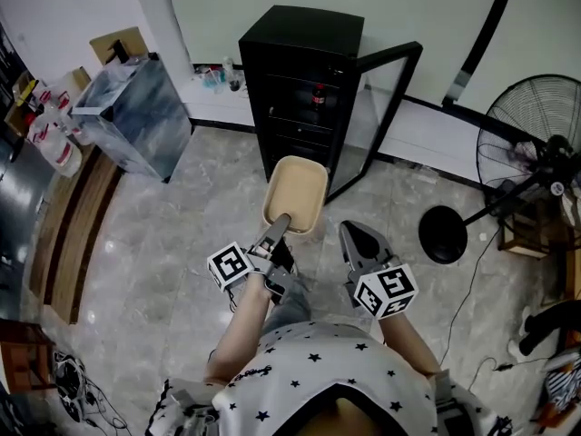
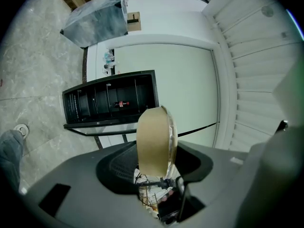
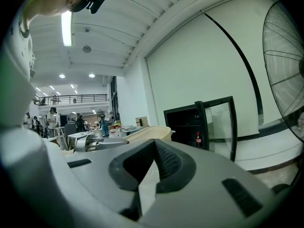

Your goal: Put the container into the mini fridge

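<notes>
Left gripper (image 1: 280,222): out front, jaws clamped on the container (image 1: 296,189) rim | right gripper (image 1: 350,232): right alongside, jaws together, nothing in them | forearms (image 1: 243,321): both reaching ahead, side by side, roughly level.

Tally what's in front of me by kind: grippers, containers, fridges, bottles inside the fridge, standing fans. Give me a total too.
Grippers: 2 (left gripper, right gripper)
Beige container: 1
Black mini fridge: 1
Bottle inside the fridge: 1
Standing fan: 1
Total: 6
</notes>
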### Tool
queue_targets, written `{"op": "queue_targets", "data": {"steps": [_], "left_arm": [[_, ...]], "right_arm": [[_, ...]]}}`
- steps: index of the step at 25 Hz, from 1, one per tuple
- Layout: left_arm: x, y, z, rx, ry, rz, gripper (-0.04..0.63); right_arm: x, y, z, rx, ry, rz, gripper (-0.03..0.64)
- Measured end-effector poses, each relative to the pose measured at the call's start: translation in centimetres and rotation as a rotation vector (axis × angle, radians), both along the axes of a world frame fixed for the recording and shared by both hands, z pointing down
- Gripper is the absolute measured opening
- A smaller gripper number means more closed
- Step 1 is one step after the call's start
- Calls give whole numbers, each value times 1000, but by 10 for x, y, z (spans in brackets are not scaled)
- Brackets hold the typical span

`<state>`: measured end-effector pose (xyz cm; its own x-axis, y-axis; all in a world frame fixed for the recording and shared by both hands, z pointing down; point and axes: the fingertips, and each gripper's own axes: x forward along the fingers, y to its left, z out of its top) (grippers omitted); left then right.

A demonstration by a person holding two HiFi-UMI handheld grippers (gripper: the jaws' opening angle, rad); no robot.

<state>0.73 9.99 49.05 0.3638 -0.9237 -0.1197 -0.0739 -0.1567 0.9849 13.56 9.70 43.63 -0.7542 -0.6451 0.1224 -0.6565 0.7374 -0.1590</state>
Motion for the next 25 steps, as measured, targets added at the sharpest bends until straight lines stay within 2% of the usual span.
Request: {"op": "queue_targets", "data": {"steps": [20,25], "left_arm": [[-77,-156,0,-30,-22,57,229],[-93,-186,-2,-17,0,76,229]], "right_arm": [[-81,-148,-17,10,0,48,-8],[-101,-177,-15,14,0,57,-8]]}}
